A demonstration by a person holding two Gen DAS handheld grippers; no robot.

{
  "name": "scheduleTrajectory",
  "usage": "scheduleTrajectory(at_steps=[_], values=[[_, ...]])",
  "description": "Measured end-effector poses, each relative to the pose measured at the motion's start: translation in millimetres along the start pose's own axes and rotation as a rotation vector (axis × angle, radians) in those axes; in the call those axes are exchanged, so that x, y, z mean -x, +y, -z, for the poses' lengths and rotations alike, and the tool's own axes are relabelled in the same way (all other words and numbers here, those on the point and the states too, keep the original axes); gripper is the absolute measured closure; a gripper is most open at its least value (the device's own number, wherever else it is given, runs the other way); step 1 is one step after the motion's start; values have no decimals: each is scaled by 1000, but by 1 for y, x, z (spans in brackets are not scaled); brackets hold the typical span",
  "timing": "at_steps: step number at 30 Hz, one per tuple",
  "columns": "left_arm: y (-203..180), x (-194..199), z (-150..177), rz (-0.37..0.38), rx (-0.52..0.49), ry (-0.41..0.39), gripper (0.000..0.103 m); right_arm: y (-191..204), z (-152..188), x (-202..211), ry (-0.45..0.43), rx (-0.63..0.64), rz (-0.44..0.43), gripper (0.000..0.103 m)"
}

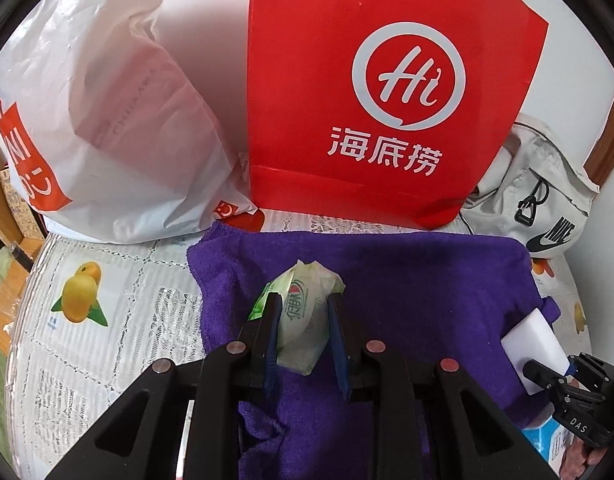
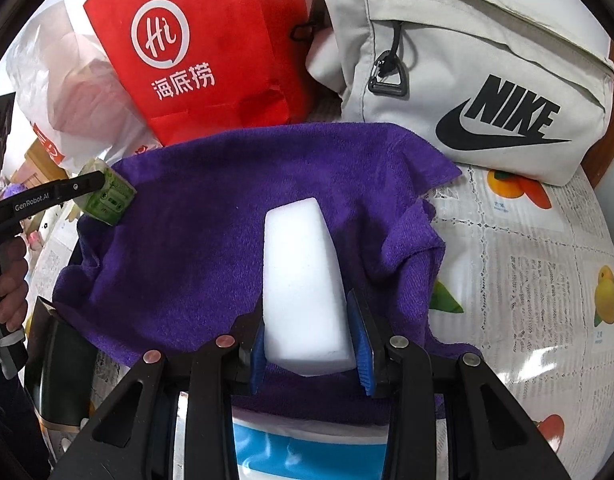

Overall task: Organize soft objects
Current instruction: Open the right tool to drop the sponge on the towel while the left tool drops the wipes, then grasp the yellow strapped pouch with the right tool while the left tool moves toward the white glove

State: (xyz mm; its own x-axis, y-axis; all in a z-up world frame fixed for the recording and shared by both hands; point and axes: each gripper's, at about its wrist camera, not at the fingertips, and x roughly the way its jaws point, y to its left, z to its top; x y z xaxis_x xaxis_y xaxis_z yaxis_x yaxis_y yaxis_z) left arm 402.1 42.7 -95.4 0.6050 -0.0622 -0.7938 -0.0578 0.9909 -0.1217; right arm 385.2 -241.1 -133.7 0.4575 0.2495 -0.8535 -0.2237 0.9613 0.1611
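Carefully lowering tissue pack [image 1: 303, 316], clamped in left gripper [image 1: 301, 304], and white sponge [image 2: 303, 280], clamped in right gripper [image 2: 307, 312], toward purple towel [image 2: 211, 216]; keeping both level, apart.

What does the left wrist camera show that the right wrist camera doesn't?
Only the left wrist view shows the tissue pack front on, pinched in the left gripper, and the white plastic bag's full side. Only the right wrist view shows the white sponge block close up in the right gripper, and a hand. Both show the purple towel, red bag and grey Nike bag.
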Motion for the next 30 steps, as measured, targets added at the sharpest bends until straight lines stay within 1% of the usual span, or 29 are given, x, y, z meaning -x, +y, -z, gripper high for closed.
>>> scheduleTrajectory(at_steps=[4, 7, 9, 10, 11, 13, 15, 17, 23, 27, 30], values=[[-2, -1, 2, -1, -14, 10, 74, -1, 0, -3, 8, -2, 0, 67], [0, -2, 3, 9, -2, 14, 72, -1, -1, -3, 7, -5, 2, 66], [1, -1, 3, 11, -1, 18, 67, -1, -2, -4, 11, -10, 3, 58], [0, 0, 3, 5, -5, 21, 59, -2, -2, -3, 10, -10, 3, 52], [1, 2, 3, 1, -2, 22, 50, -2, -2, -2, 6, -8, 3, 51], [1, 7, 3, 19, 3, 12, 45, 0, -1, 2, -8, 3, 7, 48], [0, 13, 4, 30, 0, 4, 44, 3, -1, 8, -25, 23, 27, 44], [-1, 19, 5, 19, -8, 0, 44, 6, 0, 16, -48, 40, 49, 42], [-2, 47, 14, 25, -13, -23, 44, 15, 11, 43, -89, 46, 41, 42], [-3, 71, 28, 20, -27, -30, 44, 25, 24, 62, -117, 54, 31, 42], [-2, 94, 41, 31, -14, -45, 44, 32, 37, 77, -143, 52, 14, 42]])
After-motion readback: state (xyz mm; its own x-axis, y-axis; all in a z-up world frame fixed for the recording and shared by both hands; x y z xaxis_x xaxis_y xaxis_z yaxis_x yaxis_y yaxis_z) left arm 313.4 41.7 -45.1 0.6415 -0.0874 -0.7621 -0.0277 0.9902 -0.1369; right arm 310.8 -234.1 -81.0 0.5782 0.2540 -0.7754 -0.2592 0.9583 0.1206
